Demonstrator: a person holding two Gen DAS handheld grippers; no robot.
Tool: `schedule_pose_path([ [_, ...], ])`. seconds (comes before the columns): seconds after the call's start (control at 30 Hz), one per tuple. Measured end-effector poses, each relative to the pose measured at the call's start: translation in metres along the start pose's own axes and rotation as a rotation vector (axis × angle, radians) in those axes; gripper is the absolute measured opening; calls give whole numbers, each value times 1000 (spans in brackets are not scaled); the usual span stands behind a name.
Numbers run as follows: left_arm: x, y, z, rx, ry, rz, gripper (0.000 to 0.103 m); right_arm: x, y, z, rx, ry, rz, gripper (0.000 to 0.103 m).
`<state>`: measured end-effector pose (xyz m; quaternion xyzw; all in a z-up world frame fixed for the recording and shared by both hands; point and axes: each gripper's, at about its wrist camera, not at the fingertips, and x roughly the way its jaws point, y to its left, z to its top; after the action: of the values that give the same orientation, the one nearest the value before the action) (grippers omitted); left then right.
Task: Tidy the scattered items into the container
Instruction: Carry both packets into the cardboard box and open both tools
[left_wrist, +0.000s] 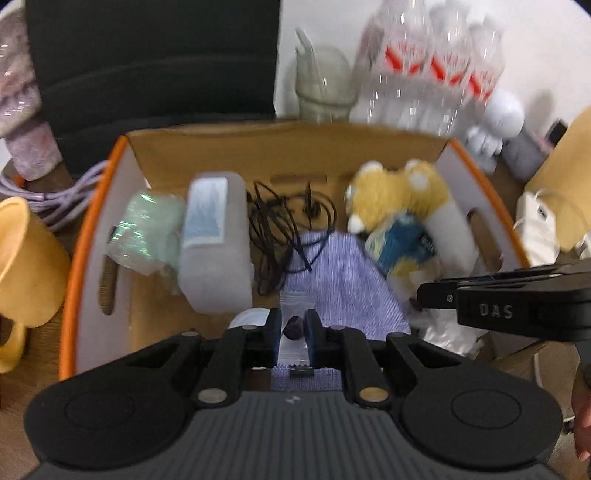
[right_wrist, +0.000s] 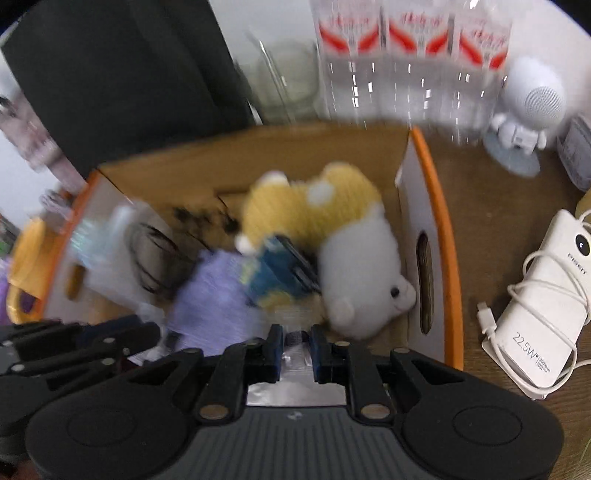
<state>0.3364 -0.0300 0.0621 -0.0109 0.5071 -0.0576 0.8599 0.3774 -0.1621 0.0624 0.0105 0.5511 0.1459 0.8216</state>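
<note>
An orange-rimmed cardboard box (left_wrist: 70, 266) holds a yellow and white plush toy (left_wrist: 402, 195), a purple cloth (left_wrist: 340, 273), tangled black cable (left_wrist: 280, 229), a white plastic case (left_wrist: 216, 240) and a green wrapped pack (left_wrist: 147, 229). My left gripper (left_wrist: 291, 332) hangs over the box's near edge, its jaws nearly closed on a small clear bag with a dark item (left_wrist: 293, 328). My right gripper (right_wrist: 297, 350) is over the same box (right_wrist: 439, 236), narrowly open around a clear packet (right_wrist: 295, 360). The plush (right_wrist: 332, 236) lies just ahead of it.
A yellow mug (left_wrist: 26, 266) stands left of the box. A white power bank with cable (right_wrist: 543, 314) lies on the wooden table to the right. Water bottles (right_wrist: 410, 55), a white robot speaker (right_wrist: 528, 107), a glass (left_wrist: 325, 81) and a black chair (left_wrist: 155, 62) stand behind.
</note>
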Motion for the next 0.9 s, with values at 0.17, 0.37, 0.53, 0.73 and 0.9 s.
schedule_pose_path([
  [0.17, -9, 1, 5, -5, 18, 8, 63, -7, 4, 3, 0, 26, -40, 49],
  [0.37, -66, 19, 4, -77, -102, -15, 83, -64, 10, -12, 33, -119, -46, 73],
  [0.53, -130, 33, -65, -155, -617, 71, 103, -104, 27, -78, 3, -515, -29, 84],
  [0.73, -135, 34, -138, -162, -907, 136, 103, -105, 44, -145, -22, -745, -59, 85],
  [0.9, -132, 24, -156, -68, -888, 184, 103, -99, 45, -164, -17, -796, -54, 85],
])
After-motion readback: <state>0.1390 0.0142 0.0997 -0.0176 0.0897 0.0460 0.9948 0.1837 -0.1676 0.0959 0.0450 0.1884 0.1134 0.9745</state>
